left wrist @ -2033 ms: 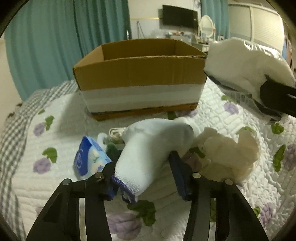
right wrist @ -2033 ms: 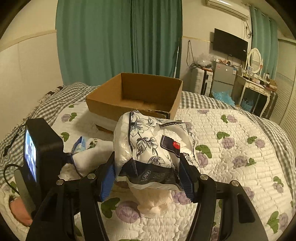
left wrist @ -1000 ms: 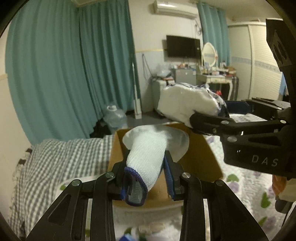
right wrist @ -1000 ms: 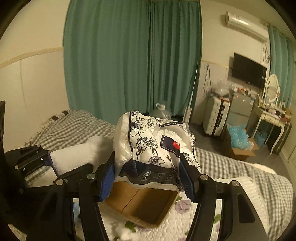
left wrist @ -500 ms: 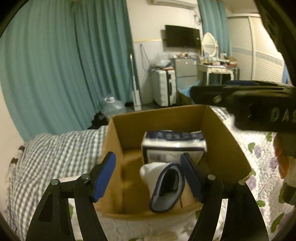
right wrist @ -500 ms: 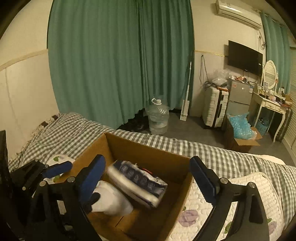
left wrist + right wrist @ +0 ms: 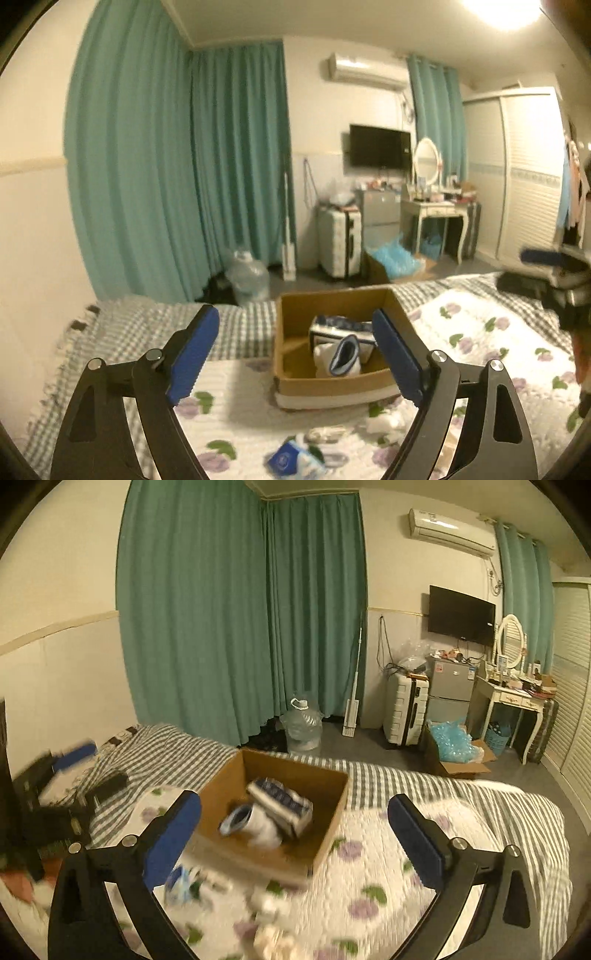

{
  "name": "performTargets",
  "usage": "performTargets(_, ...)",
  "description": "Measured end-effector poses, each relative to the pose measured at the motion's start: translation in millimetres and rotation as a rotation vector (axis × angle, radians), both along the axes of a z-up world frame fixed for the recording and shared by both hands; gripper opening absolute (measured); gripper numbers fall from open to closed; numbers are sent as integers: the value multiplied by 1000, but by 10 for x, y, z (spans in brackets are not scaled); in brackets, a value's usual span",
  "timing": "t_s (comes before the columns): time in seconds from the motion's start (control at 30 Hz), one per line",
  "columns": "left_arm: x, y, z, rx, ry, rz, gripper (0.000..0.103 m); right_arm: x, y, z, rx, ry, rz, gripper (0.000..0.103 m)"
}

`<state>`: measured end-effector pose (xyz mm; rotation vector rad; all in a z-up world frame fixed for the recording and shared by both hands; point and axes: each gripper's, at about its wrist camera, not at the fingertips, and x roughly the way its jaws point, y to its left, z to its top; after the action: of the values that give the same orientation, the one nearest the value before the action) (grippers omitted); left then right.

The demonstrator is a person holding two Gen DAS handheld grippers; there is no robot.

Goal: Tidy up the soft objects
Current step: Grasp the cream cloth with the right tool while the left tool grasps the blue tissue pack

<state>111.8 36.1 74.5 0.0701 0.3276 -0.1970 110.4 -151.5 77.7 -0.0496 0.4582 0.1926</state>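
Note:
An open cardboard box (image 7: 332,384) (image 7: 325,834) stands on the quilted bed. Inside it lie a white sock with a blue cuff (image 7: 345,356) (image 7: 245,821) and a plastic-wrapped soft pack (image 7: 340,326) (image 7: 280,799). My left gripper (image 7: 299,354) hangs back from the box, its jaws opening wide with nothing between them. My right gripper (image 7: 293,834) is likewise drawn back and above the box, jaws opening, empty. A blue tissue pack (image 7: 286,459) (image 7: 179,882) and pale crumpled soft items (image 7: 388,422) (image 7: 273,938) lie on the quilt in front of the box.
The floral quilt (image 7: 480,354) covers the bed, with a checked blanket (image 7: 147,325) at its far edge. The other gripper shows blurred at the right edge (image 7: 546,273) and left edge (image 7: 55,786). Beyond the bed are teal curtains, a water jug (image 7: 303,723), a suitcase and a dressing table.
Both grippers opened over the box and let go: the sock and the wrapped pack dropped inside. Both grippers have since pulled back and risen, so the box looks smaller.

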Motion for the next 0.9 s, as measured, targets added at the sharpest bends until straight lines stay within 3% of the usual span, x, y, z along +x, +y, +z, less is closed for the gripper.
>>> performTargets(0.13,-283,124,63,14,21,8,86,-384,31,-310,-10,71,-45,102)
performTargets(0.27,-349,163,-117,11,96,-1,86,-477,125,-753,-1,141,-83,102)
performTargets(0.53,-151,-36,-1082,70,249,-12,86,-176,311,-1769,-38,342,-129,102)
performTargets(0.63,-33,-101,-1414,90,310,-8,86,-63,369,-1994,-80,382,-151,97)
performTargets(0.73,38,-81,-1632,94,348,-2,86,53,347,-2171,-93,425,-193,85)
performTargets(0.83,69,-26,-1766,87,365,0,86,106,307,-2261,-101,459,-217,63)
performTargets(0.9,88,1,-1840,82,380,2,86,118,270,-2285,-98,473,-227,37)
